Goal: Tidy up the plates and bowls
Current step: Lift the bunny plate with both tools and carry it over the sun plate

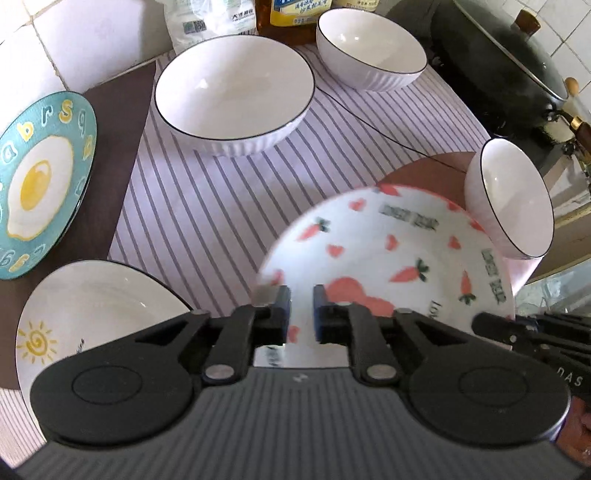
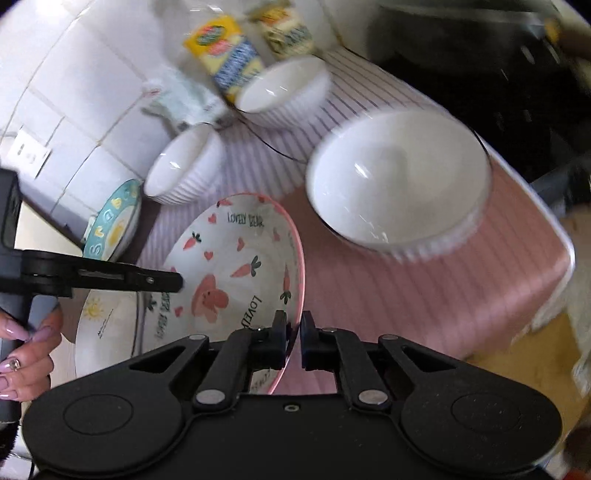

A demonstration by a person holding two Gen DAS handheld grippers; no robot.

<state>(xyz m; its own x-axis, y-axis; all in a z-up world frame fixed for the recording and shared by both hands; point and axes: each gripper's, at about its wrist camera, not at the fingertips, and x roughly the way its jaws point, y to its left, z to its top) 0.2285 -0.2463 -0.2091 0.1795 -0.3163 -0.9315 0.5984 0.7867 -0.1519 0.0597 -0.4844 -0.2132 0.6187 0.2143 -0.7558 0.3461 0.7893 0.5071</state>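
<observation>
A carrot-and-bear patterned plate (image 1: 399,254) (image 2: 229,266) is lifted above the striped mat. My right gripper (image 2: 293,334) is shut on its near rim. My left gripper (image 1: 301,312) is nearly shut at the plate's left edge; whether it pinches the rim I cannot tell. A sun plate (image 1: 88,314) (image 2: 107,325) lies below at the left. An egg plate (image 1: 40,184) (image 2: 114,225) sits further left. Three white ribbed bowls stand around: a large one (image 1: 232,92) (image 2: 399,181), a smaller one (image 1: 369,48) (image 2: 284,88), and a small one (image 1: 513,199) (image 2: 184,166).
A striped mat (image 1: 221,206) (image 2: 406,295) covers the counter. A black wok with lid (image 1: 509,66) stands at the right. Bottles and a bag (image 1: 288,14) (image 2: 229,59) line the tiled back wall. The counter edge (image 2: 565,258) drops off at the right.
</observation>
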